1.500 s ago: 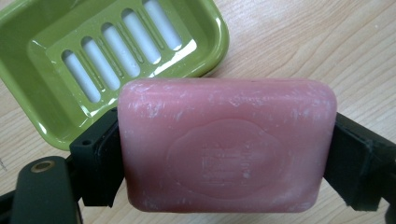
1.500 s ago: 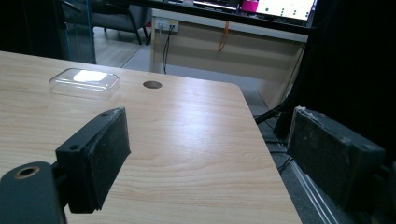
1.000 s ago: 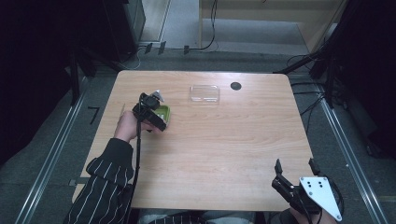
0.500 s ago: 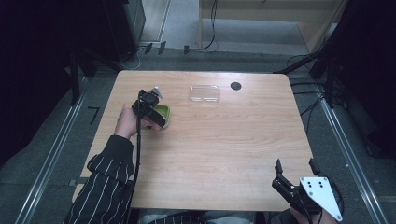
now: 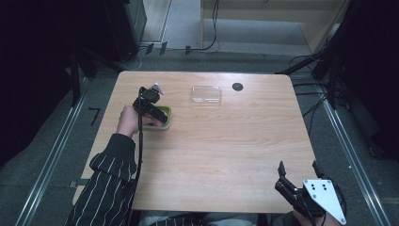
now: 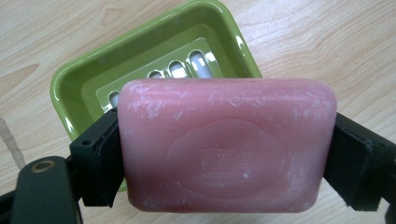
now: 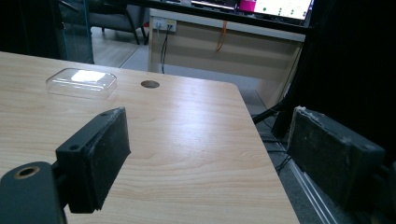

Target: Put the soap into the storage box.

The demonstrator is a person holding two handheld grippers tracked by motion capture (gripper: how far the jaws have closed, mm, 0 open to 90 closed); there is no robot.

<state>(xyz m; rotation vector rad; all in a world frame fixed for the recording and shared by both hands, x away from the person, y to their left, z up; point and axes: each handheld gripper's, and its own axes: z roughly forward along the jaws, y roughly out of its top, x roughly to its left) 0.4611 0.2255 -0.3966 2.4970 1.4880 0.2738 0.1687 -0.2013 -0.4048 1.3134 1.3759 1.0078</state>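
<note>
Left hand-held gripper [image 6: 224, 186] clamps the pink soap [image 6: 226, 144] by its short ends, just above the green dish [image 6: 84, 84]. Lowering it level and centred over the slotted insert before releasing should seat it cleanly. Right hand-held gripper [image 7: 210, 154] waits with jaws apart at the surface's [image 5: 226, 150] near corner.

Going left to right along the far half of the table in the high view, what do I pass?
Left tool over the green soap dish → clear plastic lid → dark round hole in the tabletop.
</note>
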